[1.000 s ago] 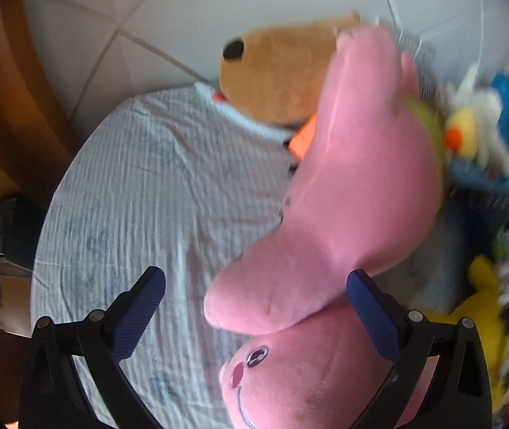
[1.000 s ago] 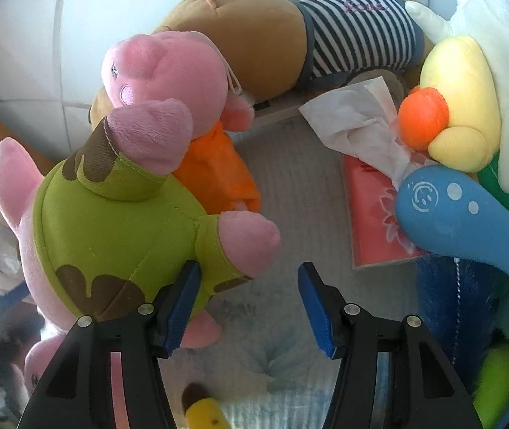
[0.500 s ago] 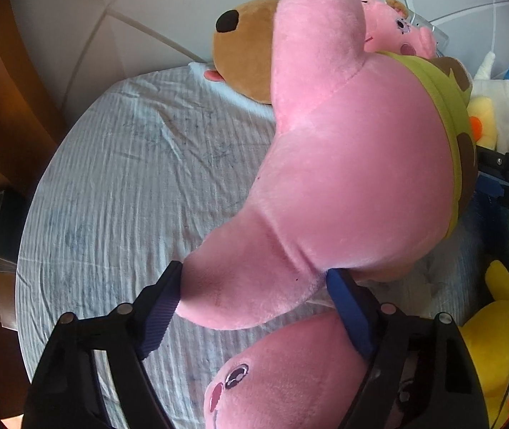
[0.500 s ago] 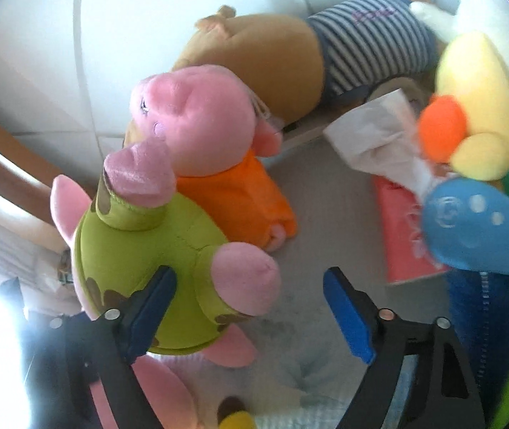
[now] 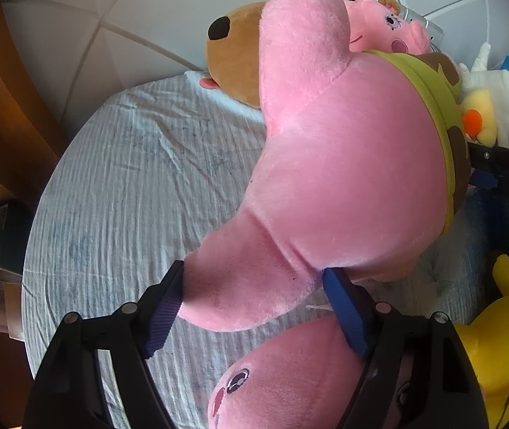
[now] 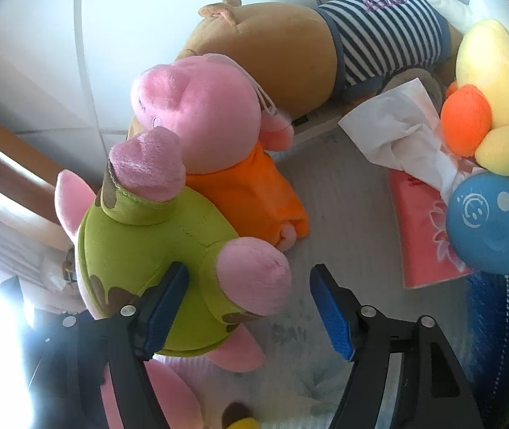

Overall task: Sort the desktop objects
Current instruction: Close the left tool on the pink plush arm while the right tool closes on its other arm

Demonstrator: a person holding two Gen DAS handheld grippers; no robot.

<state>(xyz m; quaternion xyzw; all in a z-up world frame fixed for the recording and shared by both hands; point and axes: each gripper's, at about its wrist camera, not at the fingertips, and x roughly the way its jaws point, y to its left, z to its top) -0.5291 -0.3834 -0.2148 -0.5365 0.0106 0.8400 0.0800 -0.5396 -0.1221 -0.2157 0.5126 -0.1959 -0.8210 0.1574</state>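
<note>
A big pink plush pig (image 5: pixel 343 178) in a green shirt with brown patches (image 6: pixel 140 236) stands on the striped cloth. My left gripper (image 5: pixel 254 312) is closing, and both pads press on the pig's long pink limb (image 5: pixel 247 279). In the right wrist view the pig's pink arm (image 6: pixel 254 275) lies between the jaws of my right gripper (image 6: pixel 247 296), which are also closing. The left pad sits against the green sleeve and the right pad stands apart from the arm. The right gripper (image 5: pixel 497 171) also shows at the pig's far side in the left wrist view.
A small pink pig in orange (image 6: pixel 225 150) leans on a brown bear in a striped shirt (image 6: pixel 290 50) by the wall. A second pink plush face (image 5: pixel 240 386) lies below my left gripper. Tissue pack (image 6: pixel 422 221), blue toy (image 6: pixel 497 225) and yellow duck (image 6: pixel 493 89) crowd the right.
The left jaws have closed from wide open onto the pink limb. The pig has swung up and nearer. The right jaws widened, then narrowed around the pig's arm.
</note>
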